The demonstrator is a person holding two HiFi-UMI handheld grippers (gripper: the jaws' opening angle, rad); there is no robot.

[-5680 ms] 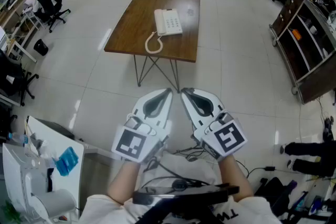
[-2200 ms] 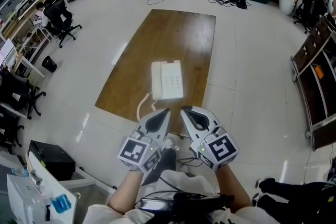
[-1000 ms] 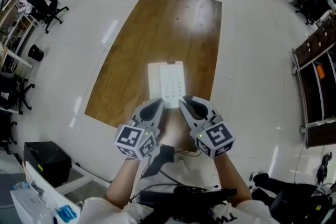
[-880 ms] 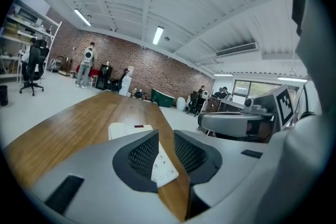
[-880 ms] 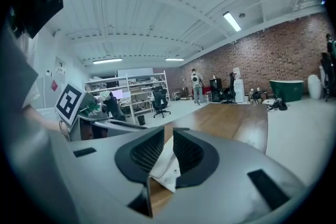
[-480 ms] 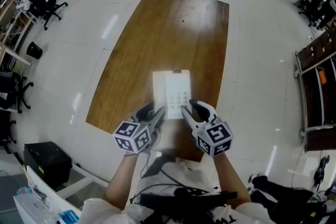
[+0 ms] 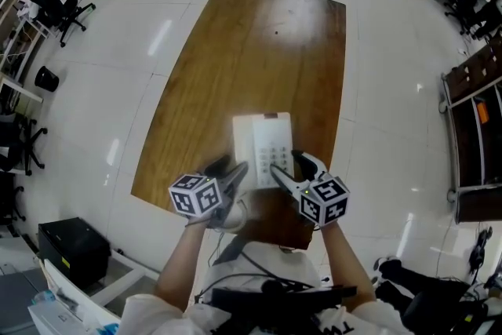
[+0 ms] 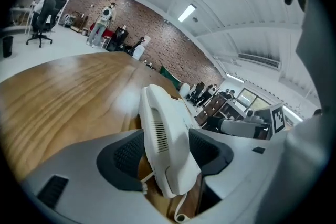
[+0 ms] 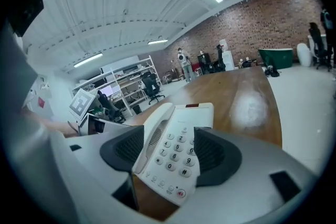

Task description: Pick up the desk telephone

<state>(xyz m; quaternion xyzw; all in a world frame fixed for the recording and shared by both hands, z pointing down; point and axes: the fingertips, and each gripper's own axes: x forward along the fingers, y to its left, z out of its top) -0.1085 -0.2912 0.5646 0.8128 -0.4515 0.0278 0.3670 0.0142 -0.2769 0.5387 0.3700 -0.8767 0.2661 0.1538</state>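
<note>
The desk telephone lies lengthwise ahead on the counter; the left tool and the right tool, jaws just opened wide, each have its near end between them, not yet pressing

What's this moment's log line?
left gripper, right gripper: jaws just opening, astride white plastic desk telephone | telephone: resting on brown wooden table

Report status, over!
Just been opening: left claw, right claw, both straddling white plastic desk telephone, not gripping. It lies flat on brown wooden table. Nothing blocking.
</note>
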